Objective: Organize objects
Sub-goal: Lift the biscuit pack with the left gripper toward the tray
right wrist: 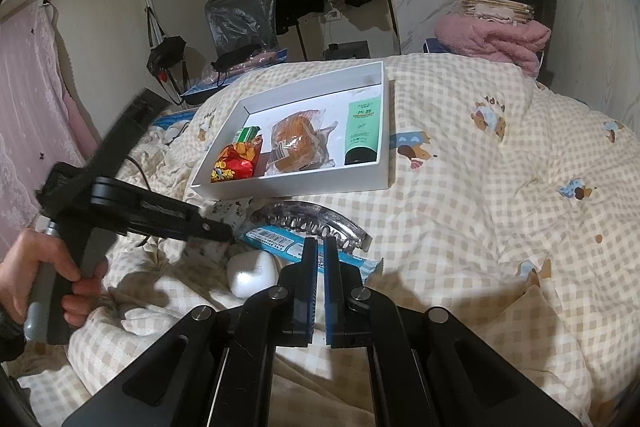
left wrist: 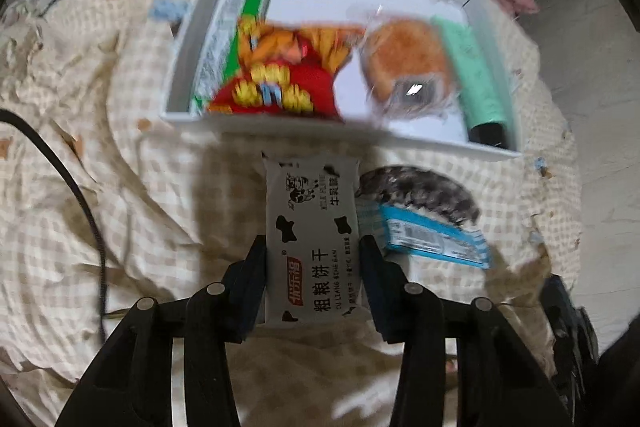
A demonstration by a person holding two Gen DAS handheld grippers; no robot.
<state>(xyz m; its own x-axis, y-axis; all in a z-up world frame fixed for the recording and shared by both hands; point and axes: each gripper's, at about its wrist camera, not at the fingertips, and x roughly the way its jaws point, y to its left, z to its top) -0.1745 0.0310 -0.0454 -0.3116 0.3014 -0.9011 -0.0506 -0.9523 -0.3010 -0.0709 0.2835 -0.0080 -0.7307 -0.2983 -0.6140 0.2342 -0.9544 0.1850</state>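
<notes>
The left gripper [left wrist: 314, 247] had its jaws clamped on a cow-print biscuit pack [left wrist: 312, 227], one finger on each long side, the pack's far end pointing to 12 o'clock toward the white box [left wrist: 192, 67]. In the left wrist view, a blue packet [left wrist: 432, 239] lay just at 3 o'clock of the biscuit pack, with a hair claw [left wrist: 420, 191] touching its far edge. The box sat on a checked quilt [left wrist: 100, 147] and held a red snack bag [left wrist: 280, 83], a wrapped bun [left wrist: 404, 67] and a green tube [left wrist: 476, 75] side by side. The right gripper [right wrist: 320, 247] hung with its jaws clenched on nothing, above the blue packet. A white case [right wrist: 252, 273] lay at 9 o'clock of it. A hand [right wrist: 36, 275] gripped the left gripper's handle.
</notes>
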